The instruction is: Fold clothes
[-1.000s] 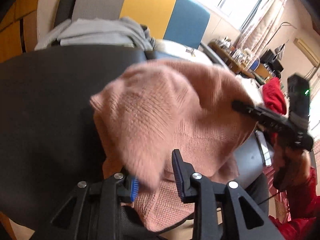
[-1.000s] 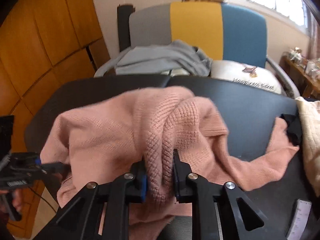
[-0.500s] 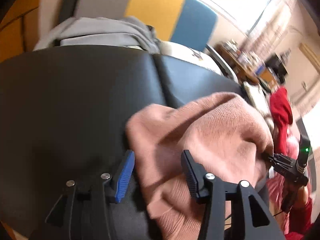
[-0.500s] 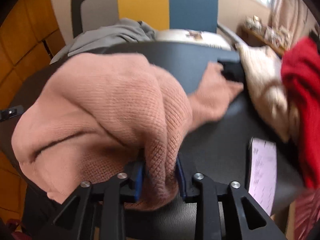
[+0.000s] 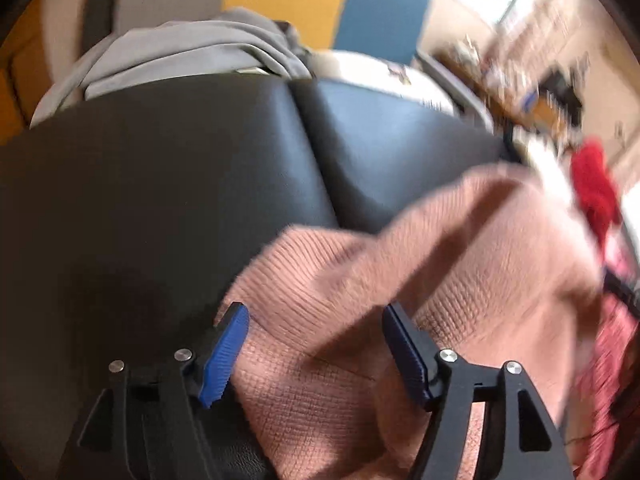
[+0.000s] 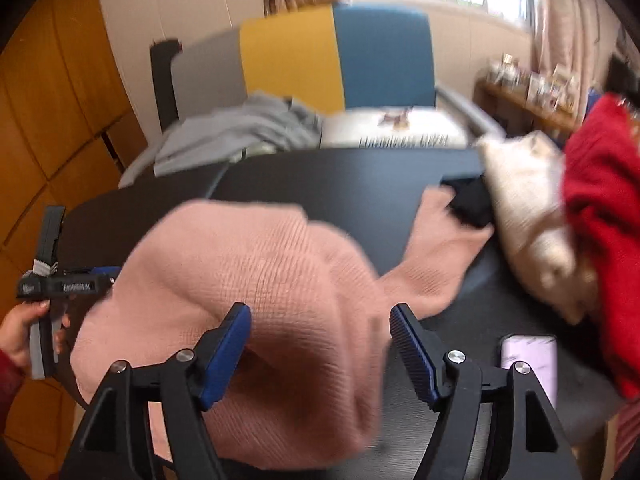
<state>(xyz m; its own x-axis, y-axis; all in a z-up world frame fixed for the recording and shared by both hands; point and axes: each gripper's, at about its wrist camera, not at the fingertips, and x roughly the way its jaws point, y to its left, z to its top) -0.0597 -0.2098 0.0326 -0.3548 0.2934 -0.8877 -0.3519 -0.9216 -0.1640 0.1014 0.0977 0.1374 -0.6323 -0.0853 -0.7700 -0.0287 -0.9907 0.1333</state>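
Showing the scene from left to right: at the far left of the right-wrist view, a hand [image 6: 24, 332] grips the handle of the left gripper [image 6: 108, 276], whose tip reaches the left edge of the pink knitted sweater [image 6: 248, 280]. The sweater lies bunched on the black padded surface [image 6: 320, 176], one sleeve trailing right toward a black cloth [image 6: 472, 204]. The left gripper [image 5: 316, 344], seen from its own camera, has its jaws opening; sweater fabric lies between the blue pads [image 5: 224, 356] without being pressed. The right gripper [image 6: 320, 344] likewise has its jaws opening, spread on either side of a raised fold of the sweater, with neither pad pinching it. Behind the surface stands a grey, yellow and blue chair [image 6: 332, 56] bearing a grey garment [image 6: 240, 132]. Further right lie a cream garment [image 6: 528, 208], a phone [image 6: 528, 364] and, at the far right, a red garment [image 6: 604, 216].
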